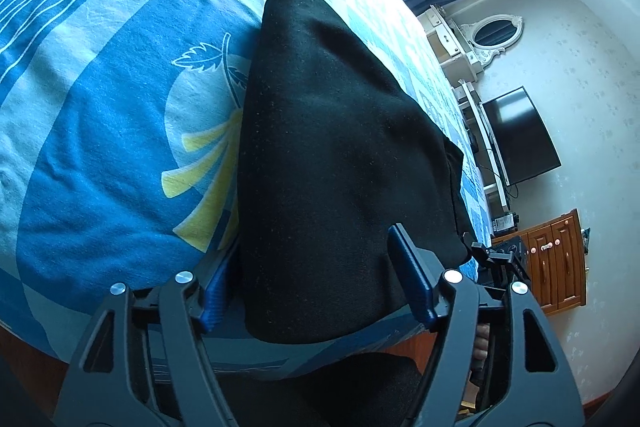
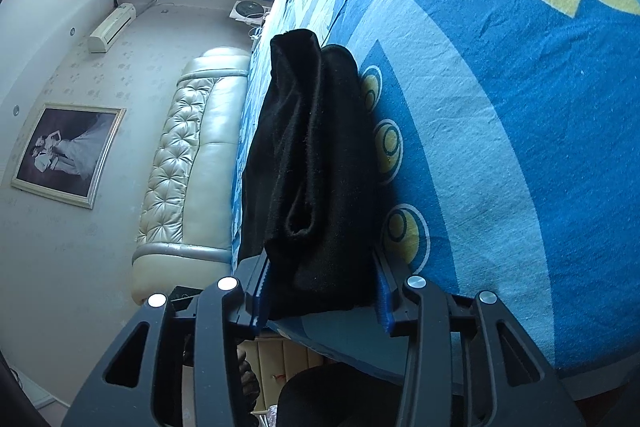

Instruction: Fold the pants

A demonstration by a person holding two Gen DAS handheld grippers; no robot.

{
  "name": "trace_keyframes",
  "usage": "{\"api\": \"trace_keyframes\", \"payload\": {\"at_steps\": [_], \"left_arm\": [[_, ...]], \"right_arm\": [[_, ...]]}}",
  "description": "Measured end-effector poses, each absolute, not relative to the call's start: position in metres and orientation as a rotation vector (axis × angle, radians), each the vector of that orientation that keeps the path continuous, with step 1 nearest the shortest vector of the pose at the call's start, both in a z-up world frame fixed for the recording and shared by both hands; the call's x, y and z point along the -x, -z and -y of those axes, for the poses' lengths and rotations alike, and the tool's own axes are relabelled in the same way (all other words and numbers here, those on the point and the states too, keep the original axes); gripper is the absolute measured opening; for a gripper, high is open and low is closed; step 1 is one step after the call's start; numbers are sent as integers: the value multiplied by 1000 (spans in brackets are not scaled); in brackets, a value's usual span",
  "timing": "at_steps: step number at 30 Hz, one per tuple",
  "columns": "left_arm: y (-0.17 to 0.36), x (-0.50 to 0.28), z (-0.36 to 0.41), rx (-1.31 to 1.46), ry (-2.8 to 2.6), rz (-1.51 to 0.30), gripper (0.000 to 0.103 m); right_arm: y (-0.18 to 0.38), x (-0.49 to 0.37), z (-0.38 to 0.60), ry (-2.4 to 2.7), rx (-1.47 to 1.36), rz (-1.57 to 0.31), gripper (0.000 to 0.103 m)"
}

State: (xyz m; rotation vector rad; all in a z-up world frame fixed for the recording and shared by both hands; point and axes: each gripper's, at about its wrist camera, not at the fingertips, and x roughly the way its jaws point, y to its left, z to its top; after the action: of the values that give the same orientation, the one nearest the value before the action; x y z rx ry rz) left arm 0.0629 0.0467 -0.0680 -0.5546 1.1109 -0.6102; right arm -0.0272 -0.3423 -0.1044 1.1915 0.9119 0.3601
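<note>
The black pants [image 1: 336,147] lie folded into a thick bundle on the blue patterned bedsheet [image 1: 100,131] near the bed's edge. My left gripper [image 1: 316,287] straddles one end of the bundle, its blue pads [image 1: 412,283] wide apart on either side of the fabric, not pinching it. In the right wrist view the pants [image 2: 312,167] show stacked layers with an open cuff. My right gripper [image 2: 320,299] straddles the other end, its blue pads [image 2: 384,303] also wide apart around the cloth.
The bedsheet [image 2: 520,147] spreads wide beside the pants. A padded cream headboard [image 2: 188,163] and a framed picture [image 2: 68,155] are on one side. A TV [image 1: 520,135], a wooden cabinet [image 1: 556,263] and a white dresser with a mirror [image 1: 492,31] stand on the other.
</note>
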Motion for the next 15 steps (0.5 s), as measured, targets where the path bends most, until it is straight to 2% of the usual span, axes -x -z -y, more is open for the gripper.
{"api": "trace_keyframes", "payload": {"at_steps": [5,11,15], "left_arm": [[57,-50,-65,504,620,-1031,75],[61,-81,-79,579,614,-1045,77],[66,-116,-68,576,631,-1075,77]], "right_arm": [[92,29,354,-349,-1124,-889,57],[85,-6,369,-330,-1070,-878,64],[91,-47,370,-365,-1066,-901,64]]}}
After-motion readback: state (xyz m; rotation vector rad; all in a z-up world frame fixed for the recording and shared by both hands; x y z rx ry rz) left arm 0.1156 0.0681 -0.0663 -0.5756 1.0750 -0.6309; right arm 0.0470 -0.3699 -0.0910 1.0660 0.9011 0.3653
